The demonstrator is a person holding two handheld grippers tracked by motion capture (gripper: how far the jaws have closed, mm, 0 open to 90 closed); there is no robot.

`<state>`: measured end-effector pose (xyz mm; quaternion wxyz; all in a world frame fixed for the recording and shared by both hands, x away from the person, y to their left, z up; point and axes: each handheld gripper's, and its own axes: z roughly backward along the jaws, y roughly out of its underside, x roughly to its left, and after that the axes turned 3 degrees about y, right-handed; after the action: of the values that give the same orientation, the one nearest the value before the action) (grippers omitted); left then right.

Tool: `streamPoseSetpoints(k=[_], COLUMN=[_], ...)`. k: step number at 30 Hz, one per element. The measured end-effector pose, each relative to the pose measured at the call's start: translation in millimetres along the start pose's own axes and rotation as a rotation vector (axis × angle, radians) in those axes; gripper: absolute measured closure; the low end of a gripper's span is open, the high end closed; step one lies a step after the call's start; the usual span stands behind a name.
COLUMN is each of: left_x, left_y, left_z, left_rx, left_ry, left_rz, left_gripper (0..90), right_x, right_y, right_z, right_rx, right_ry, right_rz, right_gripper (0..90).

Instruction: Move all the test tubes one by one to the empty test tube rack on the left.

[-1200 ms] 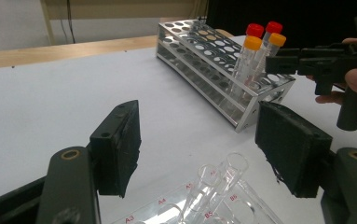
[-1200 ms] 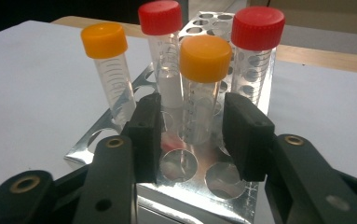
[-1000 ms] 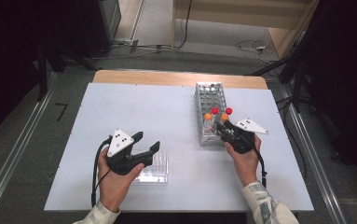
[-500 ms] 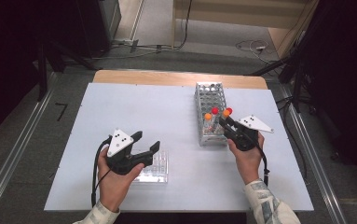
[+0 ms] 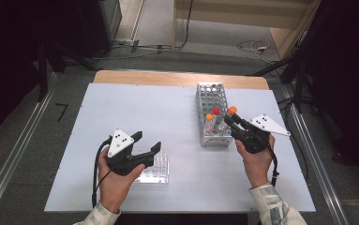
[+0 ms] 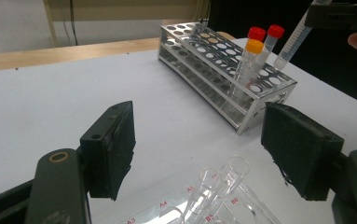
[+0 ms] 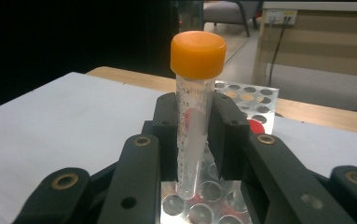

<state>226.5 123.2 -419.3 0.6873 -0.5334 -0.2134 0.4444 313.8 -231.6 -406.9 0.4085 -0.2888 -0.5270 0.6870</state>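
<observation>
My right gripper (image 5: 232, 120) is shut on a clear tube with an orange cap (image 7: 198, 53), held upright just above the near end of the metal tube rack (image 5: 212, 96). The same tube (image 6: 291, 44) hangs tilted over the rack (image 6: 213, 70) in the left gripper view. An orange-capped tube (image 5: 209, 116) and a red-capped one (image 5: 216, 111) stand in the rack. My left gripper (image 5: 147, 141) hovers over a clear plastic rack (image 5: 154, 172) at the near left. Its jaws have just been opening, and nothing is between its pads (image 6: 113, 147).
The white table top (image 5: 135, 108) ends at a wooden strip (image 5: 168, 78) along the far edge. Metal rails (image 5: 22, 140) run on the floor at both sides. Cables lie on the floor beyond the table.
My right gripper has risen, lifting the orange-capped tube out of the metal rack. The left hand has stayed put while its jaws spread a little wider.
</observation>
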Motion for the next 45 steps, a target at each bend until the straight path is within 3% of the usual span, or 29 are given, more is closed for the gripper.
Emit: streamPoseSetpoints(k=[7,14,23,33,45], left_x=[-3.7,-8.5,-20.1,-39.4,-52.9], left_y=[-2.9,-7.0,-14.3,-22.4,-23.0], left_z=[0.3,0.6,-7.9,-23.3,-39.7], left_rx=[-0.009,-0.024,-0.029,-0.022,0.013], left_ry=[0.015,0.032,0.072,0.126,0.189], left_rz=[0.000,-0.004,-0.018,-0.048,-0.067], left_gripper=[27.2,28.6,31.6,34.6,44.2], right_x=[15.9,35.1,58.1,77.0,92.3], right_y=[1.0,11.0,20.5,30.6,34.8], right_z=[6.9,2.0,-2.1,-6.3,-8.0], right_rx=[0.015,0.062,0.085,0.115,0.128], right_ry=[-0.074,-0.138,-0.213,-0.261,-0.299], right_rz=[0.021,0.061,0.101,0.137,0.171], right_gripper=[71.2,71.3,71.3,71.3,71.3])
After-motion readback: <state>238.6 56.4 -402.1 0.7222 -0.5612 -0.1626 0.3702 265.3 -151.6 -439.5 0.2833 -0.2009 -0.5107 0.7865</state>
